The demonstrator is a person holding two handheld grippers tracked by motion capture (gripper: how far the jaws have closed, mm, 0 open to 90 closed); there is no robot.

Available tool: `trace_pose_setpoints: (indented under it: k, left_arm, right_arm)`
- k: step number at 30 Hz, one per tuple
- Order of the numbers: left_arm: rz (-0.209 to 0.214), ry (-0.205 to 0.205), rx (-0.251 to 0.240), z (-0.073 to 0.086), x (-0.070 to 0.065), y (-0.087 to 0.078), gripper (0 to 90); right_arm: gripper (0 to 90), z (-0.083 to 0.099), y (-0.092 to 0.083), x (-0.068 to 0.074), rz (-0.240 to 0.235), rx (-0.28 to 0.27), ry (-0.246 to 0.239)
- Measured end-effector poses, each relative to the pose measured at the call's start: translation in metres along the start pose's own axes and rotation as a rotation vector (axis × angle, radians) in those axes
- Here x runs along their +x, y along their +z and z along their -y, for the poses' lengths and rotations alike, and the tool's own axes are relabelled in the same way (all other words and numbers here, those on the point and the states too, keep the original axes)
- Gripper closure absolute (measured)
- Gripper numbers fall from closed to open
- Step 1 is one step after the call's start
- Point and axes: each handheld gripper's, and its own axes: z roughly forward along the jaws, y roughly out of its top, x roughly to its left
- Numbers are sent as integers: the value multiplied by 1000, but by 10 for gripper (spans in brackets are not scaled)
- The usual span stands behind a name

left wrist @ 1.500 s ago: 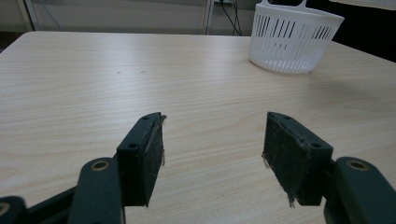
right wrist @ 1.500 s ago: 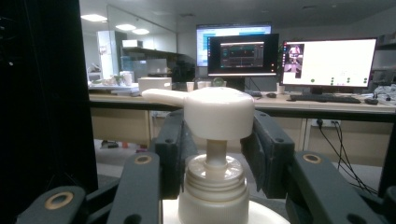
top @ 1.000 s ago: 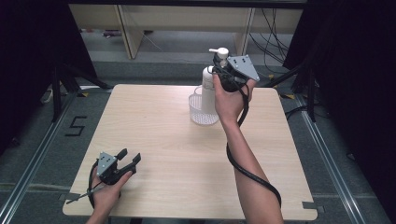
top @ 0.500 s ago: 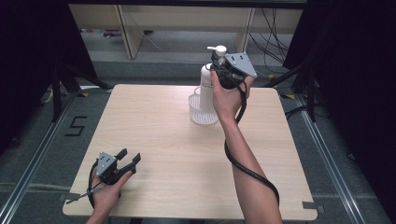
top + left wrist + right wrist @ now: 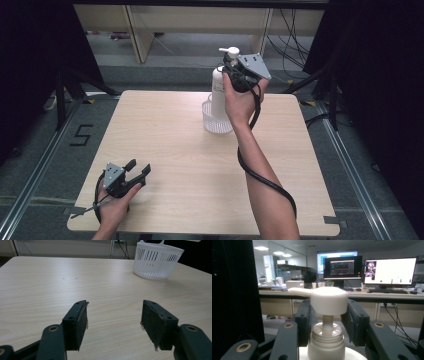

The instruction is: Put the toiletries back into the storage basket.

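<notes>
Nearby, white basket point(image 5: 218, 120) under pump bottle point(image 5: 219, 90), table point(image 5: 175, 150) otherwise bare.

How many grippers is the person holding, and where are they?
2. The left gripper rests open at the table's near left corner; the right gripper clasps the pump bottle above the white basket.

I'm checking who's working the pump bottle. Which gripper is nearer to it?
Right. The right gripper has its jaws around the neck of the pump bottle, held up over the basket. The left gripper rests open at the table's near left corner, far away.
</notes>
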Motion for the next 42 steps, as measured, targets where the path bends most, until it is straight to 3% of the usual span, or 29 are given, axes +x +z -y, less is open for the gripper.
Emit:
trace_pose_setpoints:
  k: [23,33,36,42]
  left_arm:
    - [1,3,0,0,0,0,370]
    - [2,3,0,0,-1,0,370]
    - [3,2,0,0,0,0,370]
    - [3,4,-1,0,-1,0,370]
  right_arm:
    - [605,-4,11,2,3,15,18]
    - [605,-3,18,1,1,13,2]
    - [605,-1,19,2,4,12,26]
    - [604,2,23,0,12,27,26]
